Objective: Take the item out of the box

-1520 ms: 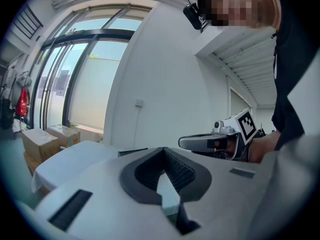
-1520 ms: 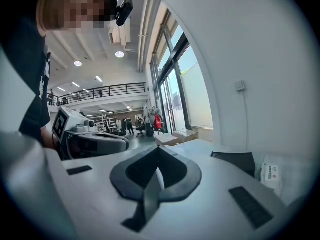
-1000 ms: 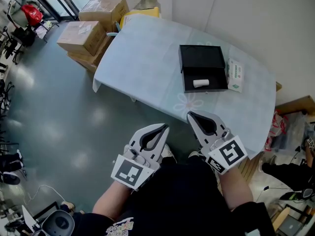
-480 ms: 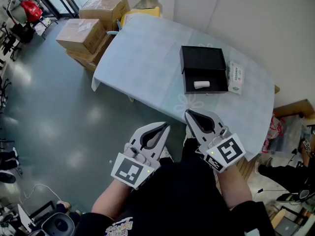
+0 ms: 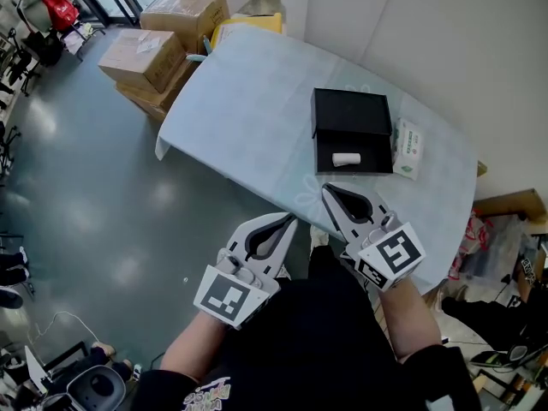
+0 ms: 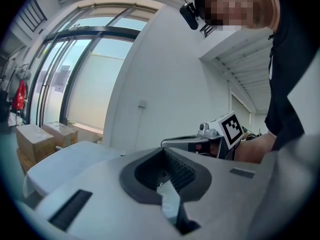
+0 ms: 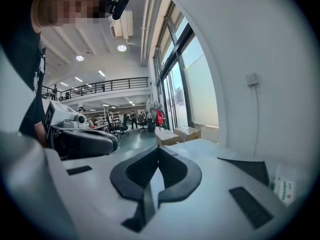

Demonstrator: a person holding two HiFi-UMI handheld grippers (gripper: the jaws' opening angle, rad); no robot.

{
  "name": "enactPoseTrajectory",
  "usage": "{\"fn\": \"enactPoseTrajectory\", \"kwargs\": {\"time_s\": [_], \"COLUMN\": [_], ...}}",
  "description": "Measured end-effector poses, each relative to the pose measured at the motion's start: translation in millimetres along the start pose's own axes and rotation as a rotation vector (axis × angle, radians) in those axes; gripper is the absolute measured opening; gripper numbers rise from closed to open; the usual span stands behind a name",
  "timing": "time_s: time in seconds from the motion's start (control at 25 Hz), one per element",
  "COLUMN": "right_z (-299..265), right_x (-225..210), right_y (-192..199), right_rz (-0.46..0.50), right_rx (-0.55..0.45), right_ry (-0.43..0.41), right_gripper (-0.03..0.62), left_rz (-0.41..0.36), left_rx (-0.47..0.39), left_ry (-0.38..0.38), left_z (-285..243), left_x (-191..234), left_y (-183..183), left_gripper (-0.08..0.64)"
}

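Observation:
A black box (image 5: 351, 124) lies open on the table (image 5: 248, 101) with its lid part towards the wall. A small white roll (image 5: 346, 159) lies in its near half. My right gripper (image 5: 328, 190) is shut and empty, its tip over the table's near edge, short of the box. My left gripper (image 5: 289, 221) hangs beside it over the floor, jaws together with nothing in them. In the right gripper view the box (image 7: 247, 170) shows as a dark wedge at the right, beyond the shut jaws.
A white-and-green tissue pack (image 5: 409, 141) lies right of the box. Cardboard boxes (image 5: 163, 37) stand on the floor by the table's far left end. A white wall runs behind the table. More clutter sits on the floor at the right (image 5: 505, 229).
The view has drifted a little towards the table, and the right gripper's tip now reaches its near edge. Both grippers stay shut and empty.

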State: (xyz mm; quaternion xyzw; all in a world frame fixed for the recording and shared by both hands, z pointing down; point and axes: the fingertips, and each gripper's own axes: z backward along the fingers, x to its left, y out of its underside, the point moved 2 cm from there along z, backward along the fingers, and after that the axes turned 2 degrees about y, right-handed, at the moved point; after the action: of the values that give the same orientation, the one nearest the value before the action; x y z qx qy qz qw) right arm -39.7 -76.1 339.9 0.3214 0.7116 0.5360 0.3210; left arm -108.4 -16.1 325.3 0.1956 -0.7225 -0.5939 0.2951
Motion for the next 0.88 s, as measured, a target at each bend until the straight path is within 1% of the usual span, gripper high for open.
{"fn": "enactPoseTrajectory", "kwargs": {"time_s": [0.32, 0.52, 0.72, 0.88], "right_z": [-9.2, -20.3, -31.3, -39.5], "right_x": [-58.3, -97.2, -139.4, -164.4], "right_y": [9.8, 23.6, 49.9, 72.2], "right_rz": [0.009, 0.027, 0.056, 0.090], "right_rx": [0.052, 0.108, 0.192, 0.268], "right_ry": [-0.009, -0.007, 0.003, -0.006], "right_gripper": [0.009, 0.009, 0.009, 0.009], "left_rz": [-0.002, 0.005, 0.014, 0.020], "left_rx": [0.015, 0.031, 0.048, 0.055], "left_ry": [0.021, 0.038, 0.056, 0.062], "left_z": [-50.1, -76.4, -102.6, -118.0], "left_x": [-0.8, 2.2, 2.8, 3.7], "left_y": [1.8, 6.3, 13.8, 17.9], "left_gripper": [0.009, 0.009, 0.009, 0.009]}}
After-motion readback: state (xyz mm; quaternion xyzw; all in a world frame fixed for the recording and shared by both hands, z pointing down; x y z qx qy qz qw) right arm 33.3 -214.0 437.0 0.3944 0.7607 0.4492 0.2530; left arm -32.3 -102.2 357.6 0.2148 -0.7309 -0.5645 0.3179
